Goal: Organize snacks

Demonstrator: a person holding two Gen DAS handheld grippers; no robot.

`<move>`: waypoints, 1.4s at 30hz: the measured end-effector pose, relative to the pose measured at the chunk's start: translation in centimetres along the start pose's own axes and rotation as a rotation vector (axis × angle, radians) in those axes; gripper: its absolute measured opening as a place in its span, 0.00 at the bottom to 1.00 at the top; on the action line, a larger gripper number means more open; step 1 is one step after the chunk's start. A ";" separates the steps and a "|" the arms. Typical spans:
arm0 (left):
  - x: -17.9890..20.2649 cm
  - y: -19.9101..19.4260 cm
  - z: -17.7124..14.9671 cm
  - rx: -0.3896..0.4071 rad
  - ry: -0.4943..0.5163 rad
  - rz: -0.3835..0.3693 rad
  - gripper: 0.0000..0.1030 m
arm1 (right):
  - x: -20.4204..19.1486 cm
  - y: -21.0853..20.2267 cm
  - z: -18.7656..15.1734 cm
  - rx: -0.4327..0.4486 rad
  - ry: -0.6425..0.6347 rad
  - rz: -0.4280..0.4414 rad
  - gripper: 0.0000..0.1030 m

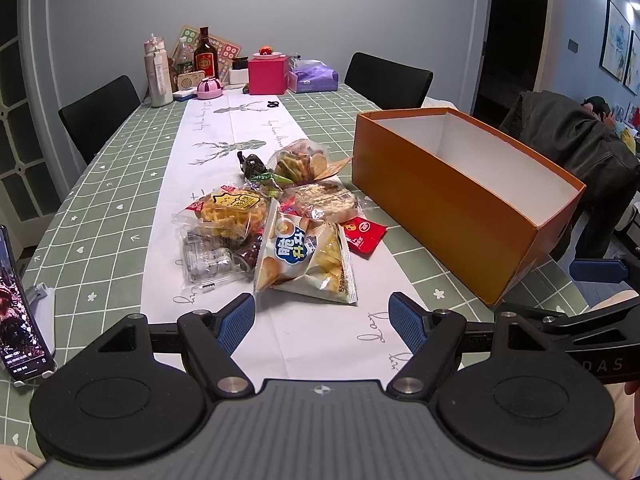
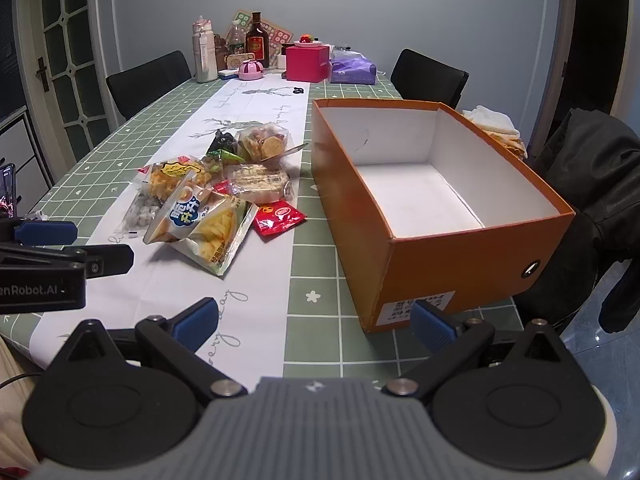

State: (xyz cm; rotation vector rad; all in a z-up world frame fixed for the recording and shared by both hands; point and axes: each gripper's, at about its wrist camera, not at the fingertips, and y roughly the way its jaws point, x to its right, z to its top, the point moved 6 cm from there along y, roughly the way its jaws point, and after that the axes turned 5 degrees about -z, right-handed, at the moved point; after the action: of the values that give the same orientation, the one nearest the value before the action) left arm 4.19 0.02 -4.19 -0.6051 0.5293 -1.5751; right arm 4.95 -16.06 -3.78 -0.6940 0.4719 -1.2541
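A long desk (image 2: 320, 312) with a green checked cloth carries an open orange box (image 2: 440, 216); its white inside holds nothing. Left of it, apart, lies a heap of snack packets (image 1: 276, 224), a chip bag (image 1: 304, 260) nearest me. Only my right view shows the box floor; only my left shows a propped phone (image 1: 20, 312). My left gripper (image 1: 322, 322) and right gripper (image 2: 316, 322) hover, jaws wide apart, gripping nothing.

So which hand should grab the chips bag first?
Probably the left gripper: it is open and the chips bag lies right ahead. The right gripper points nearer the box.
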 end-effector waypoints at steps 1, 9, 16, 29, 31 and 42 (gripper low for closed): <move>0.0 0.0 0.0 0.000 0.000 0.000 0.87 | 0.0 0.0 0.0 0.000 0.000 0.000 0.97; 0.0 0.0 0.0 0.000 0.001 0.000 0.87 | -0.2 0.0 -0.2 -0.006 0.000 0.003 0.97; 0.1 0.3 -0.4 0.001 0.000 0.001 0.87 | -0.1 0.1 -0.1 -0.009 0.001 0.005 0.97; 0.2 0.6 -0.7 -0.004 0.001 0.002 0.87 | -0.1 0.2 -0.1 -0.017 0.005 0.007 0.97; 0.2 0.6 -0.6 -0.004 0.000 0.002 0.87 | -0.1 0.3 -0.2 -0.018 0.006 0.006 0.97; 0.2 0.6 -0.5 -0.006 -0.003 0.002 0.87 | -0.2 0.4 -0.2 -0.025 0.005 0.013 0.97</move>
State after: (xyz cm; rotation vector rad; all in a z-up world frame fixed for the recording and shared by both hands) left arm 4.28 -0.19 -4.97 -0.6113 0.5328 -1.5714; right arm 5.04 -15.88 -4.23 -0.7083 0.4965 -1.2399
